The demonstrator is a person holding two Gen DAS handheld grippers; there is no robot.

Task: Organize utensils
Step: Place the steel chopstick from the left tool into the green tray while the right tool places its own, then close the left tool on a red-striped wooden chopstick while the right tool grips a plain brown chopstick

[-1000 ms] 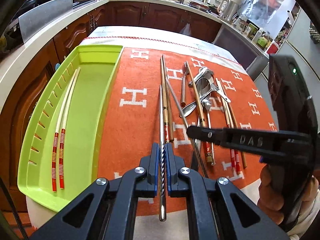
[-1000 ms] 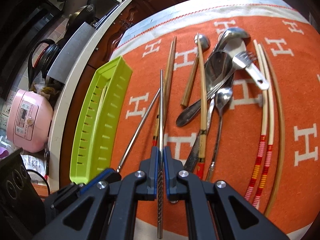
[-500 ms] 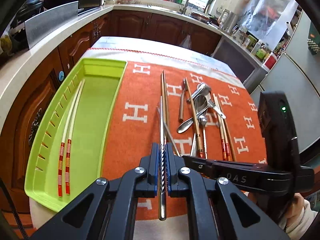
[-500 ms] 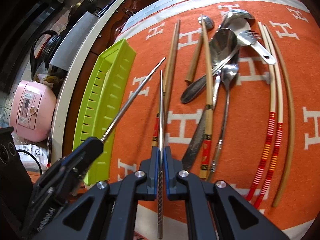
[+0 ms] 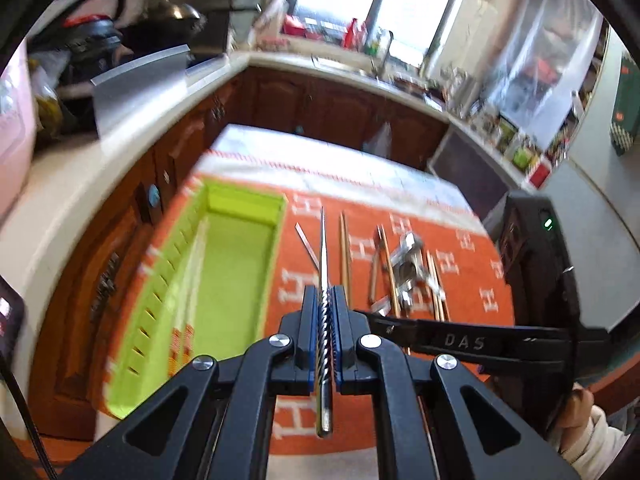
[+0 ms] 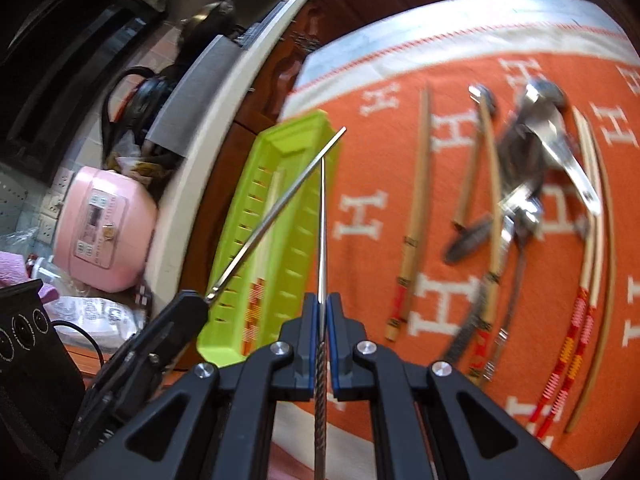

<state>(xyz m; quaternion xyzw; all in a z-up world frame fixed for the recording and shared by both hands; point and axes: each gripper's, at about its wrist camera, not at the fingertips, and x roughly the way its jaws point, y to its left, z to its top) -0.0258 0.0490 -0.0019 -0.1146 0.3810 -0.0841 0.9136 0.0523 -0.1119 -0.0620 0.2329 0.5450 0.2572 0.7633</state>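
Note:
In the left wrist view my left gripper (image 5: 324,308) is shut on a twisted-handle metal chopstick (image 5: 323,248) that points ahead over the orange cloth. My right gripper (image 5: 374,316) reaches in from the right, and the second metal chopstick (image 5: 306,242) it carries shows just left of mine. In the right wrist view my right gripper (image 6: 322,312) is shut on its metal chopstick (image 6: 322,220), whose tip hangs over the green tray (image 6: 296,264). The left gripper (image 6: 198,300) sits low left, its chopstick (image 6: 276,212) crossing above the tray.
A striped white chopstick pair (image 5: 182,340) lies in the green tray (image 5: 236,264). On the orange cloth (image 6: 372,152) lie wooden chopsticks (image 6: 416,220), a heap of spoons and a fork (image 6: 532,168) and more striped chopsticks (image 6: 588,280). A pink rice cooker (image 6: 104,232) stands on the counter left.
Both grippers have lifted their metal chopsticks up off the cloth and swung left, so the tips now hang over the green tray. The views are blurred by the motion.

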